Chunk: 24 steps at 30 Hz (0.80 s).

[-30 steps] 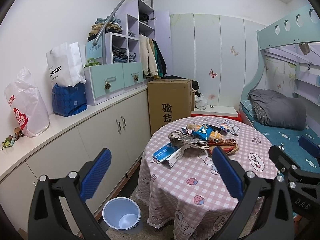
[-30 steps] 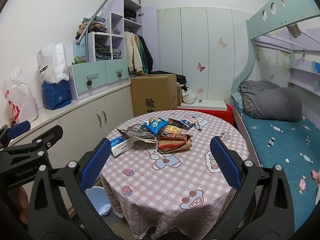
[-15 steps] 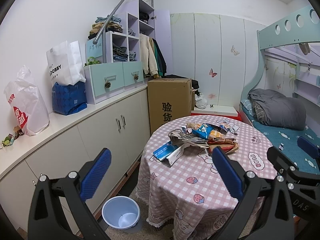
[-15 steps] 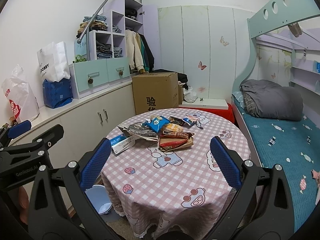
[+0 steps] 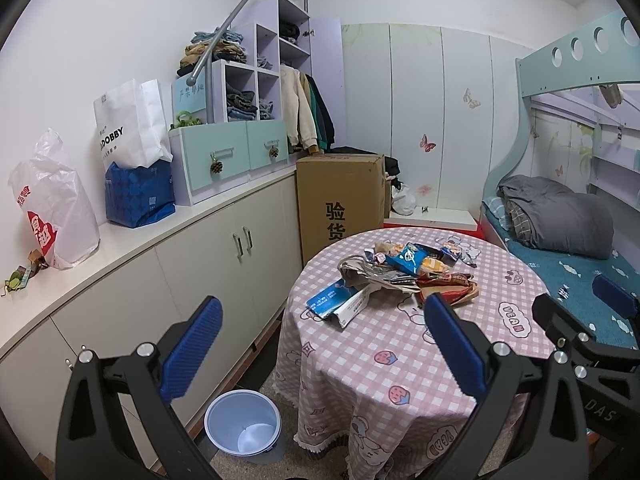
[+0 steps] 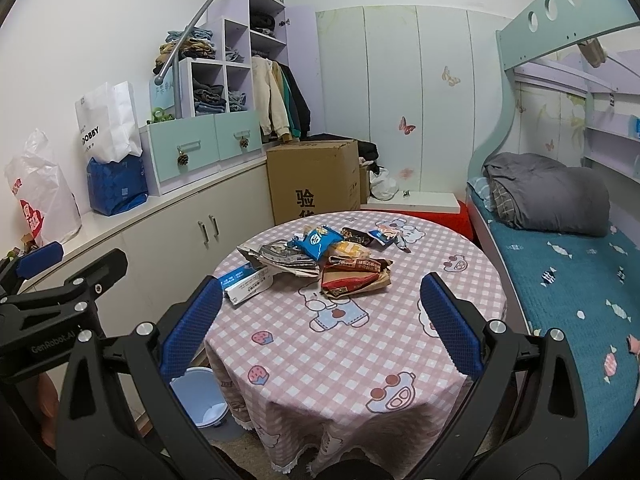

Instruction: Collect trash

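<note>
Both tools, left [image 5: 320, 340] and right [image 6: 320, 320], hang open short of the table [image 6: 360, 360]; next, reach the wrappers [image 6: 340, 264].

a heap of trash [image 6: 324, 258] lies near the middle of the round table, toward its far side: a blue snack bag [image 6: 318, 242] on top, crumpled newspaper [image 6: 286, 260] to its left, a flattened red and brown wrapper [image 6: 352, 278] at the front, and a blue and white carton [image 5: 338, 302] lying flat at the left edge. small wrappers [image 6: 384, 236], possibly sweet packets, sit behind. a pale blue bin [image 5: 243, 426] stands upright and open on the floor beside the table.
</note>
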Tool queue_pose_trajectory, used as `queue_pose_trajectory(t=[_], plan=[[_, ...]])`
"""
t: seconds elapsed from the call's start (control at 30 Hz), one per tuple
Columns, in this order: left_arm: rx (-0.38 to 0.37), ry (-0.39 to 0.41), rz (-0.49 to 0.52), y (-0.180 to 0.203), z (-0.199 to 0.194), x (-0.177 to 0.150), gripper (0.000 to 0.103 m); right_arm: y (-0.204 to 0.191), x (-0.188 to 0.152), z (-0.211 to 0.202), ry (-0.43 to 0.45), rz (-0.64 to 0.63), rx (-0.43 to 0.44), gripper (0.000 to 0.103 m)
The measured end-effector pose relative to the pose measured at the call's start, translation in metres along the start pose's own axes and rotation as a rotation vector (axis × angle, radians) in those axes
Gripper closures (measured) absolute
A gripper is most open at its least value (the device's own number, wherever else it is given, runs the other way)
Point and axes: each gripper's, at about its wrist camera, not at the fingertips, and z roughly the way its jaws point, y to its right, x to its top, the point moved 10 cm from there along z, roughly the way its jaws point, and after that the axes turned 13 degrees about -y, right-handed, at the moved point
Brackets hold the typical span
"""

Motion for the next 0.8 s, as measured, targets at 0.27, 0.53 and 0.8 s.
queue_pose_trajectory(t=[0.27,0.53,0.8], plan=[[0.001,-0.02,0.008,0.005,0.005,0.001,0.004,0.004,-0.003,0.006,-0.021,0.001,-0.002,0.006],[-0.007,-0.073,0.023,0.013,0.026,-0.001,0.004,0.022,-0.005,0.021,-0.058,0.041,0.008,0.006],[-0.029,-0.175,-0.008,0.004,0.075,-0.005,0.004,0.048,-0.007,0.059,-0.126,0.103,0.005,0.006]])
